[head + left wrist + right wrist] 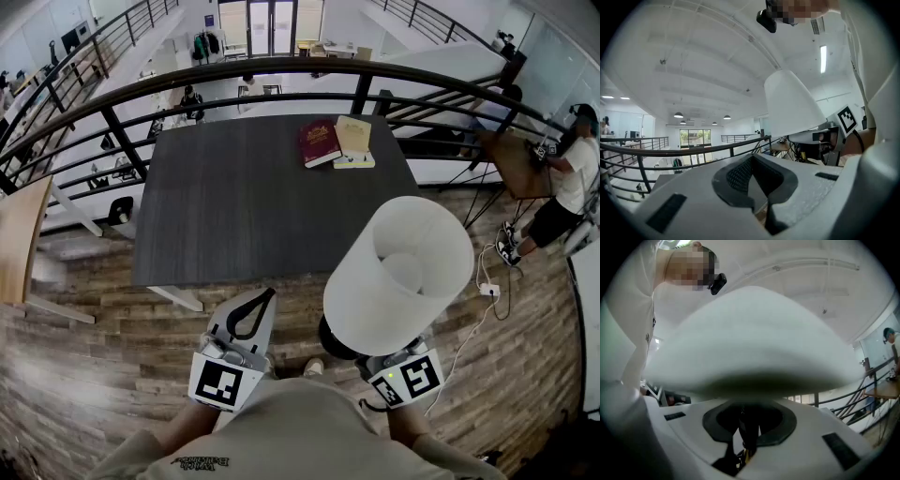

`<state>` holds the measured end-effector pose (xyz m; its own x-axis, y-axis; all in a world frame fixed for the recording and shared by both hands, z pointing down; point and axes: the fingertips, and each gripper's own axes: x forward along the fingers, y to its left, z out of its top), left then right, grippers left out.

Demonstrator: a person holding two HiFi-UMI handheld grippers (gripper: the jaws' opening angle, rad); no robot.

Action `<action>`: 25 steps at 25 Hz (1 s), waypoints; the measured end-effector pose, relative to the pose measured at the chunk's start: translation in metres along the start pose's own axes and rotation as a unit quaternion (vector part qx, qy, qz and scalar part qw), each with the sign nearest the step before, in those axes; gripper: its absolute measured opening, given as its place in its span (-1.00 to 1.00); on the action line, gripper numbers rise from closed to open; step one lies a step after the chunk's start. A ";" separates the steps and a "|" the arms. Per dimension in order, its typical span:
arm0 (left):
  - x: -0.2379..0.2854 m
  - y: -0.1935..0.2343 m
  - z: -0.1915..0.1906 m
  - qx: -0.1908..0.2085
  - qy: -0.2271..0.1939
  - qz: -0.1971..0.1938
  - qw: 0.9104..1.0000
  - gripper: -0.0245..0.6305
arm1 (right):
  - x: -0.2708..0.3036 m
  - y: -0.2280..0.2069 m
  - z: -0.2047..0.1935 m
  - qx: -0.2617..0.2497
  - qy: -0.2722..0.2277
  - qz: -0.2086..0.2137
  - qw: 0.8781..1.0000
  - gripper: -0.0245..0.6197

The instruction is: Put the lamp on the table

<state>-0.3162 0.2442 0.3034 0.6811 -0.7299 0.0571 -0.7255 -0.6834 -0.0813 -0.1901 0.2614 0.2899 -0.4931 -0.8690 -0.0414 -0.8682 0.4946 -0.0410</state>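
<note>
The lamp has a wide white shade [398, 272] and a dark base [336, 343]; it hangs over the wooden floor just off the near right corner of the dark grey table [244, 206]. My right gripper [749, 430] is shut on the lamp's thin dark stem [748, 420], with the shade [750, 338] spreading right above the jaws. In the head view only its marker cube [410, 377] shows below the shade. My left gripper [267, 296] is shut and holds nothing, pointing at the table's near edge. In the left gripper view the shade [792, 105] stands to the right.
A red book [319, 142] and a tan book [353, 139] lie at the table's far edge. A curved black railing [281, 67] runs behind the table. A white cable and plug block [488, 291] lie on the floor at right. A person [572, 178] stands at a far-right desk.
</note>
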 end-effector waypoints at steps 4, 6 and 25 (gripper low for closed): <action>0.005 -0.002 0.000 -0.004 0.004 0.002 1.000 -0.91 | -0.001 -0.008 0.004 -0.005 -0.003 -0.002 1.000 -0.73; 0.008 -0.002 0.000 -0.006 0.005 0.002 1.000 -0.91 | -0.001 -0.012 0.005 -0.008 -0.004 -0.004 1.000 -0.73; 0.037 -0.019 -0.007 0.041 0.018 -0.020 0.999 -0.91 | -0.011 -0.037 0.000 0.001 0.001 -0.019 1.000 -0.73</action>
<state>-0.2779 0.2299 0.3145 0.7044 -0.7032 0.0967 -0.6865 -0.7095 -0.1590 -0.1528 0.2525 0.2921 -0.4591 -0.8876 -0.0379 -0.8865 0.4605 -0.0454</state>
